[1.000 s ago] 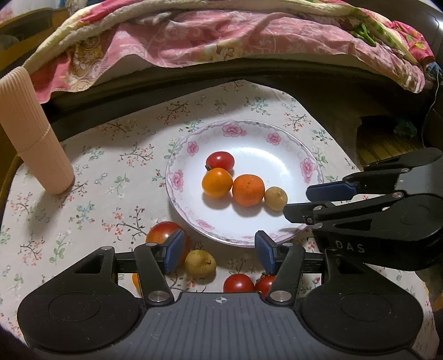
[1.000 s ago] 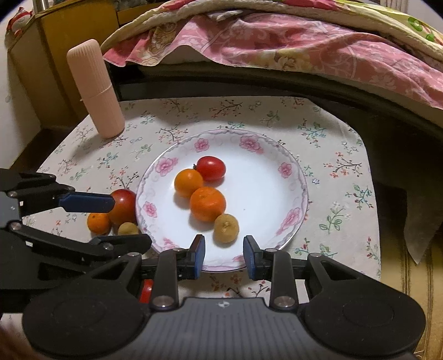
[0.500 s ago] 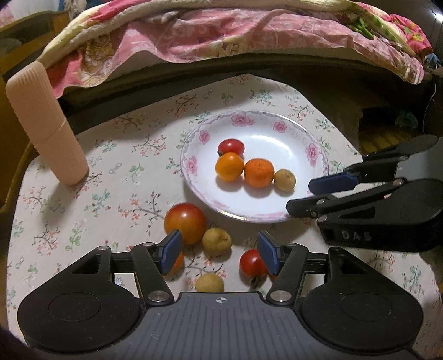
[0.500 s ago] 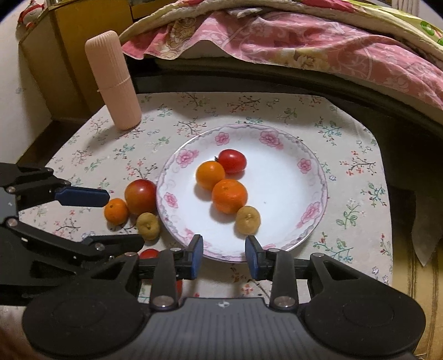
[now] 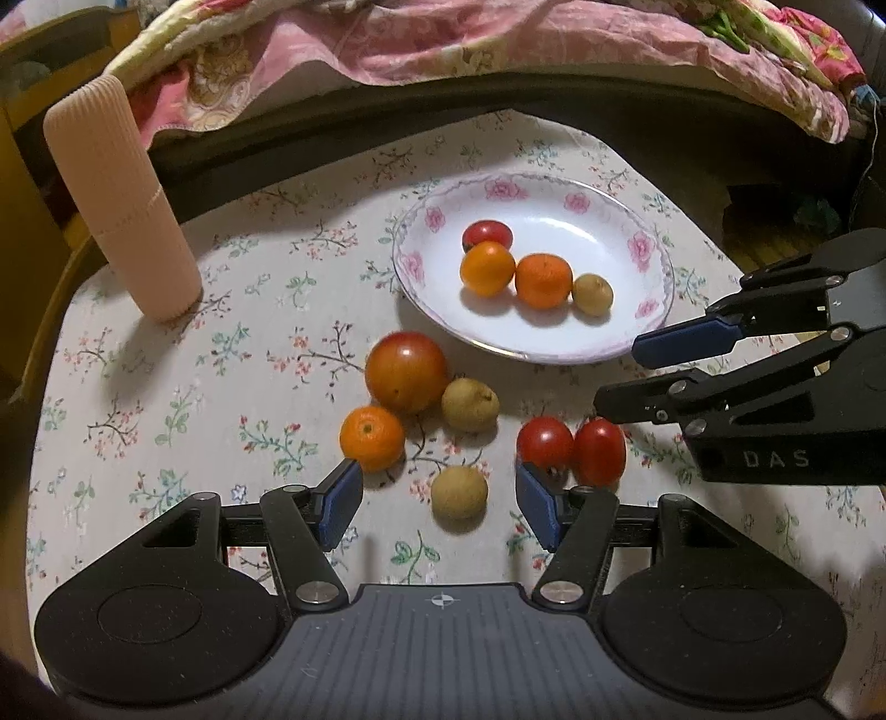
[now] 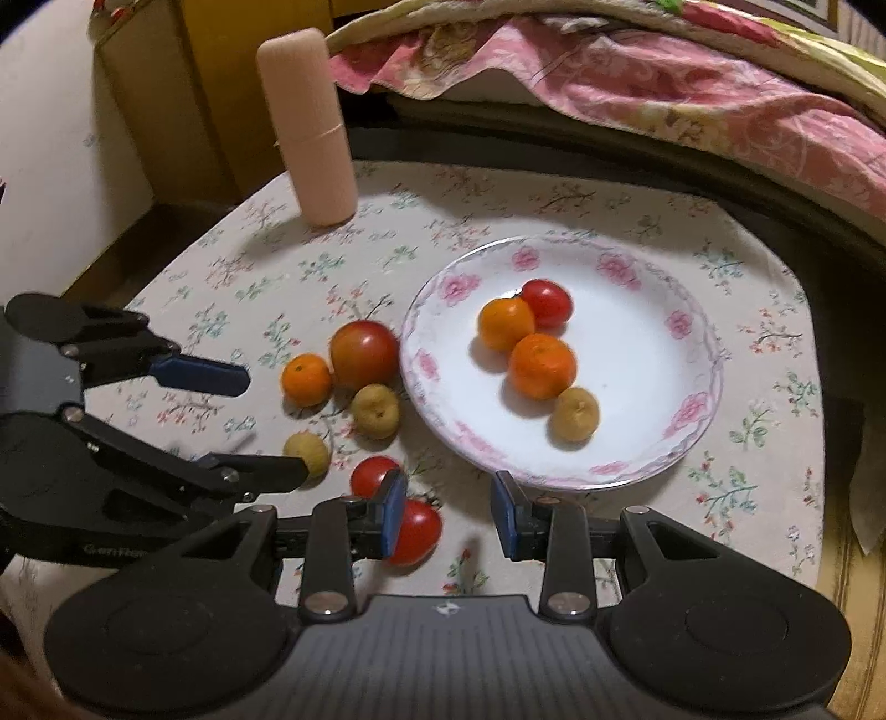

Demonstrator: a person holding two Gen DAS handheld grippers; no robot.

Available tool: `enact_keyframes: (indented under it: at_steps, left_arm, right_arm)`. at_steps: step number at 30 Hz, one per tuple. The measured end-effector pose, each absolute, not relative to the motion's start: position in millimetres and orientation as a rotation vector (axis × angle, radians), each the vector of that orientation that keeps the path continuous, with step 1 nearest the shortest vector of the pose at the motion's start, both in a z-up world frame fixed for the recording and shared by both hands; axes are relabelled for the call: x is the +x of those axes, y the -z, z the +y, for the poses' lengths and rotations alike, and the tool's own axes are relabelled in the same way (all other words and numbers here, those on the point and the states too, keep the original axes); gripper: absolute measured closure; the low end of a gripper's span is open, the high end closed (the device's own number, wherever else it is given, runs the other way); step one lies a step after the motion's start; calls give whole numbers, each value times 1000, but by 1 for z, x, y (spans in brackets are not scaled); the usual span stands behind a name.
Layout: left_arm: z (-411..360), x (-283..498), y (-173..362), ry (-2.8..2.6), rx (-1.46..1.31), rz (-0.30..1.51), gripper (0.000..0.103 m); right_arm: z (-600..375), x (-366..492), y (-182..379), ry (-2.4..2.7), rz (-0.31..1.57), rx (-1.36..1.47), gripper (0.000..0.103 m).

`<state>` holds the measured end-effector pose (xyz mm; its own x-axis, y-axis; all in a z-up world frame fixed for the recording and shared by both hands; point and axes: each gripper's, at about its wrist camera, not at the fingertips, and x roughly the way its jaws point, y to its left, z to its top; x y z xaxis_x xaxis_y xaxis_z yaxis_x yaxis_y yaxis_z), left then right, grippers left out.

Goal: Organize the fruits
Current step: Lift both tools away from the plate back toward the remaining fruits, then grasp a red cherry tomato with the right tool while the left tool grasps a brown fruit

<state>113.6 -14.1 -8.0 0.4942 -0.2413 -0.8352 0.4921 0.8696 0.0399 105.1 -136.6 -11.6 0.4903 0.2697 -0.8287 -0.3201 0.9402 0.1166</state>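
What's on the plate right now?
On the plate: one red tomato, two oranges and one small tan fruit. Nothing covers them.

White plate (image 5: 653,310) with pink roses, floral cream tablecloth (image 5: 221,354), ribbed peach cylinder (image 5: 116,199).

- We see a worktop (image 5: 166,387) covered with a pale cloth printed with small flowers and sprigs.
- Behind it runs a dark, curved furniture edge (image 6: 554,133), and above that lies a bed heaped with a pink floral quilt (image 5: 443,44) with a yellow-green border.
- To the left we find a yellow-brown wooden cabinet (image 6: 166,99) against a plain white wall (image 6: 50,166).
- A tall ribbed pink cylinder (image 5: 119,199) stands upright on the worktop's far left corner.
- To the right, we glimpse a slatted wooden floor (image 5: 775,243).
- The light is warm, indoor, casting soft shadows.
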Motion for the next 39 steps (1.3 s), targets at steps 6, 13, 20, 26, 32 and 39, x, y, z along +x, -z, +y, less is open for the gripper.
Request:
enact_keyframes:
  at_steps: [6, 13, 20, 26, 32, 39]
  left_arm:
    - [-18, 108, 13, 474, 309, 968, 34]
    - [-19, 108, 20, 478, 321, 993, 34]
    - [-18, 107, 22, 488, 327, 1003, 33]
    - [-15, 107, 22, 486, 329, 1009, 33]
    - [-15, 108, 23, 484, 326, 1015, 32]
    - [-20, 109, 26, 492, 322, 1011, 33]
  right_arm:
    - [-130, 104, 21, -378, 1030, -81, 67]
    - [-128, 111, 26, -383, 1056, -61, 67]
    - [-125, 113, 32, -399, 1081, -37, 67]
    - [-122, 117, 36, -407, 1098, -22, 67]
    - [-118, 119, 39, -401, 1115, -25, 69]
    - [-127, 112, 38, -380, 1116, -44, 70]
